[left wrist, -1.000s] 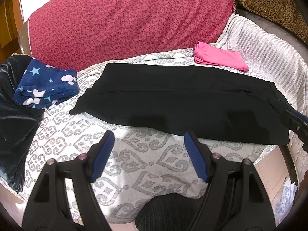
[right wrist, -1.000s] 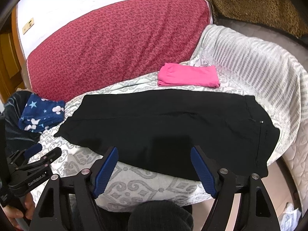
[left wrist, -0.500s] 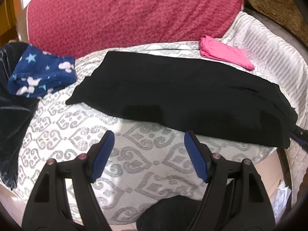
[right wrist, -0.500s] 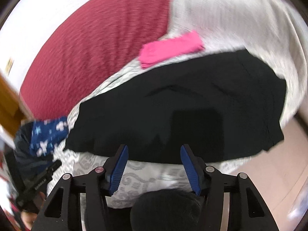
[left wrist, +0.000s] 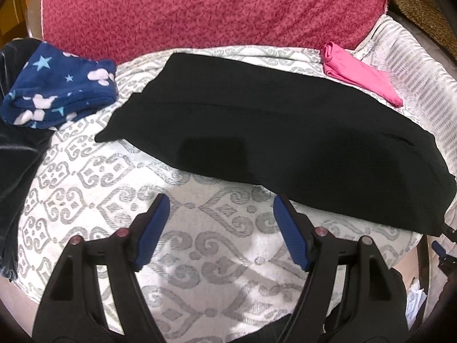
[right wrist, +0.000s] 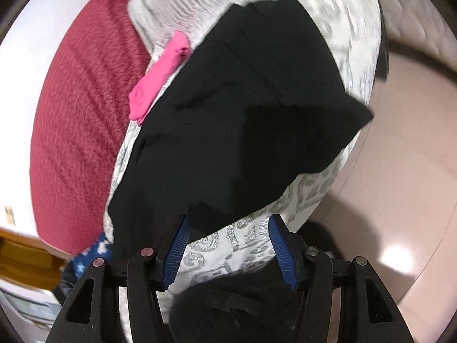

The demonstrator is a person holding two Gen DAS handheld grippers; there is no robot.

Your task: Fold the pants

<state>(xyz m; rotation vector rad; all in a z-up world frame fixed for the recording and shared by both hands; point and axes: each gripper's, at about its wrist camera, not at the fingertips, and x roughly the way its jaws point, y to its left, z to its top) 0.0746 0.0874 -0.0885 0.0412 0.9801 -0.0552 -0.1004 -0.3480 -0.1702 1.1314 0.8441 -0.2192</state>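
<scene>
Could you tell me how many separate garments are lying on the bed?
4: black pants in the middle, pink garment behind them, starry blue fleece at left, dark velvet piece at the left edge. Others may be hidden.

right wrist view: motion-blurred, worst toward 12 to 3 o'clock
patterned cover [right wrist: 360, 28]: print smeared at 1 o'clock
blue star fabric [right wrist: 94, 253]: mostly hidden at 8 o'clock
black pants [left wrist: 285, 131]: far end cut off at 4 o'clock
</scene>
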